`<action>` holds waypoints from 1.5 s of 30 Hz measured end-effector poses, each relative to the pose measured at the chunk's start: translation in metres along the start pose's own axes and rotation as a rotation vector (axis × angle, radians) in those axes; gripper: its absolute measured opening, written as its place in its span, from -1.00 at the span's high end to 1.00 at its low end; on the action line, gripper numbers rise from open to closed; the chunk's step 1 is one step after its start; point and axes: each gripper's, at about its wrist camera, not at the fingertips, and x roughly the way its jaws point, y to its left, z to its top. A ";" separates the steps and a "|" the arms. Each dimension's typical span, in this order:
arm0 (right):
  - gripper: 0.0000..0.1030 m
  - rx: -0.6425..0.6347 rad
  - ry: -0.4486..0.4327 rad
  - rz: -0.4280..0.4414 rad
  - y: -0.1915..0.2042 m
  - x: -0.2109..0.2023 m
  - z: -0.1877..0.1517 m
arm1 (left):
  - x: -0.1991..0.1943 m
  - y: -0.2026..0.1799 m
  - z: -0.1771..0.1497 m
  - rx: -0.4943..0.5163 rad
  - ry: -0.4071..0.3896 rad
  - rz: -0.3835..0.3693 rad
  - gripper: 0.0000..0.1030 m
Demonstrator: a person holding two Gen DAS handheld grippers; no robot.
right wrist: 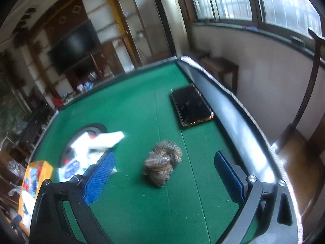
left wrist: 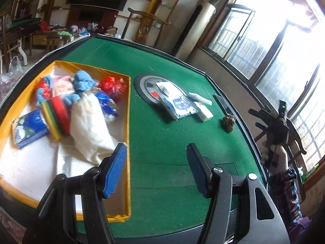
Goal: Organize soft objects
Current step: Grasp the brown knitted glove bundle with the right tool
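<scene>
One brown-grey knitted bundle [right wrist: 163,163] lay loose on the green table [right wrist: 138,109], ahead of the right gripper [right wrist: 164,174], whose jaws stood spread and empty. The step looked like reaching for it; next, closing gently, then carrying it to the single yellow box [left wrist: 128,122]. The left gripper [left wrist: 156,170] hung half-spread, empty.

The table [left wrist: 162,142] is covered in bright green felt inside a dark rim. The shallow cardboard box [left wrist: 128,122] has yellow-orange walls and a white floor; in it lie a light blue knitted cloth [left wrist: 82,80], a cream-white fleecy cloth [left wrist: 89,126], shiny red wrapped bundles [left wrist: 111,84], a stack striped red, green and yellow [left wrist: 56,118] and a blue-and-white packet [left wrist: 30,128]. The rolled bundle [right wrist: 162,162] is mottled grey-brown. Both claws carry blue ribbed pads [left wrist: 115,168] on black frames
</scene>
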 end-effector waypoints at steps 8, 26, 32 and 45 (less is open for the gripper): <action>-0.69 -0.048 0.050 0.081 0.023 0.026 -0.010 | 0.013 -0.024 -0.004 0.041 0.045 0.021 -0.17; 0.12 -0.229 0.371 0.223 0.111 0.098 -0.048 | 0.028 -0.024 -0.010 0.028 0.102 -0.008 -0.17; -0.21 -0.315 0.480 0.348 0.115 0.039 -0.114 | 0.042 -0.027 -0.012 0.022 0.142 -0.046 -0.17; -0.42 0.042 0.147 0.150 -0.022 0.008 -0.032 | 0.090 -0.082 -0.016 0.075 0.253 -0.124 -0.17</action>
